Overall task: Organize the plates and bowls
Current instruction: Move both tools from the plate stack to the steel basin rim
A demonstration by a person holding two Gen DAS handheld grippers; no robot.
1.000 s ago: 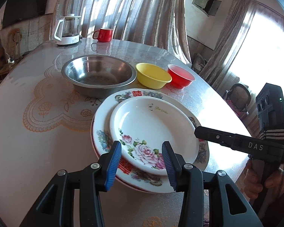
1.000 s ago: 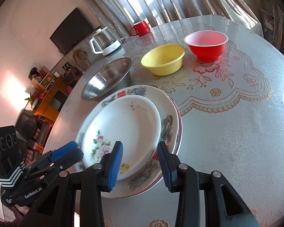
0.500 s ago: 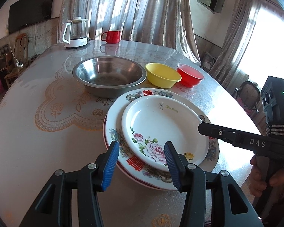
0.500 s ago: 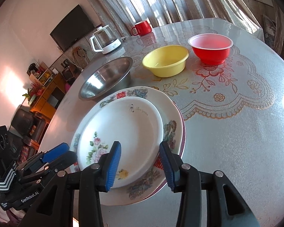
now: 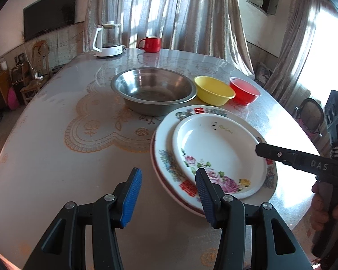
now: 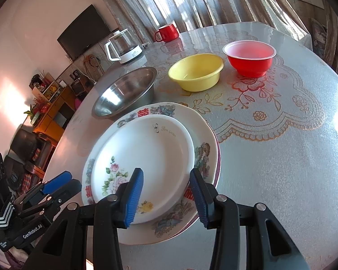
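With both the left gripper (image 5: 168, 193) and the right gripper (image 6: 166, 195) spread and empty beside the plates (image 6: 146, 157), a careless pinch could slide the top plate off the stack

**Bare table flanks a crowded row of dishes**

Open tablecloth (image 5: 56, 157) lies left of the stacked plates (image 5: 169, 148). Behind them the steel basin (image 5: 153, 90), yellow bowl (image 5: 214, 90) and red bowl (image 5: 244, 91) stand close together, blocking a straight path to the kettle (image 5: 108, 39) and red mug (image 5: 152, 43).

Change record: both tools, jaw spacing
Left tool (image 5: 169, 193) and right tool (image 6: 166, 194): jaws just opening slightly wider, nothing gripped; left tool now off the plates' (image 5: 225, 148) near edge.
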